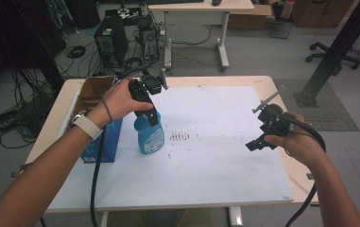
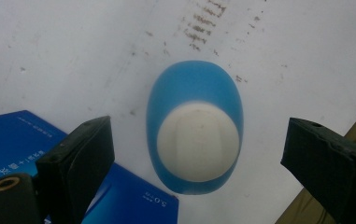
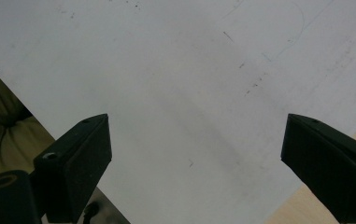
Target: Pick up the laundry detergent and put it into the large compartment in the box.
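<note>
- Left tool (image 1: pixel 155 118) held over the blue spray bottle (image 1: pixel 150 135), jaws spread wide w/ nothing between them; in the left gripper view the bottle (image 2: pixel 195 140) sits below, centred in the gap, white top facing up.
- Bottle stands upright on the white sheet (image 1: pixel 206 156) covering the tabletop (image 1: pixel 50 120), just right of a blue box (image 1: pixel 103 142); touching or not – can't tell.
- Open cardboard box (image 1: pixel 92 92) behind the blue one, near the left edge.
- Brown smudge marks (image 1: pixel 179 136) on the sheet just right of the bottle.
- Right tool (image 1: pixel 258 127) held above the sheet's right side, well apart from the bottle, jaws open wide, empty; bare sheet (image 3: pixel 189 93) beneath.
</note>
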{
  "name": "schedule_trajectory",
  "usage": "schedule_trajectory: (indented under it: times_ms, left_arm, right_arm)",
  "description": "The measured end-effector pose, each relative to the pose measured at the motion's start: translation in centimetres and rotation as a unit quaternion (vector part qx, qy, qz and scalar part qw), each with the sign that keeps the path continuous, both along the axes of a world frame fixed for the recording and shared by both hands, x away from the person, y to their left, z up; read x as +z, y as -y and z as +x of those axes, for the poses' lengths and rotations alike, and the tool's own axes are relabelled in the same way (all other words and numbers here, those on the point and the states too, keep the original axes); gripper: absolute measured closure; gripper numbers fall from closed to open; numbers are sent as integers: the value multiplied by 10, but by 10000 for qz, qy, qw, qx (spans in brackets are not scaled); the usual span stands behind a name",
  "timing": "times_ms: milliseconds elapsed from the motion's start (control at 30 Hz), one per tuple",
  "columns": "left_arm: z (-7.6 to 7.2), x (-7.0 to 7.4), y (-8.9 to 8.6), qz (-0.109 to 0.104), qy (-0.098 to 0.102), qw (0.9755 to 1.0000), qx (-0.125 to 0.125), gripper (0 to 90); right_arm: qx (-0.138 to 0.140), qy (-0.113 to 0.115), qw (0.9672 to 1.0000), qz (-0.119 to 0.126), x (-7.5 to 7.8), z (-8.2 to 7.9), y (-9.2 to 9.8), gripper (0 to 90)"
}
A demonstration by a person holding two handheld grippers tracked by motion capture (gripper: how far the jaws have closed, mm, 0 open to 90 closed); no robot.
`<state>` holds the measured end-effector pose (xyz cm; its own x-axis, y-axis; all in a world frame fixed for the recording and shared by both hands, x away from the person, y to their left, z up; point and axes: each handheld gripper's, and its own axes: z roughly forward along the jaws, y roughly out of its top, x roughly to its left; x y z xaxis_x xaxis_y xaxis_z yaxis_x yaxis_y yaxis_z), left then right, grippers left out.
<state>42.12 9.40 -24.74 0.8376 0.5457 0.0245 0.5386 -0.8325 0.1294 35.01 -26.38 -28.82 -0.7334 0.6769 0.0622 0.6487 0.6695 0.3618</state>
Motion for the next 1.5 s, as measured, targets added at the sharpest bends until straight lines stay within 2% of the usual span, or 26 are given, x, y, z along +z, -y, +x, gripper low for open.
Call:
schedule_trajectory:
  times_ms: [967,1500]
  left_arm:
    - [2,-27,-1,31,-128,9999,64,95]
    - [4,-34,3,58,-141,9998,105,128]
  right_arm:
    - [-13,-24,10000,20,-4,-1,1,87]
    - [-12,-42,10000,25,-6,-1,2,88]
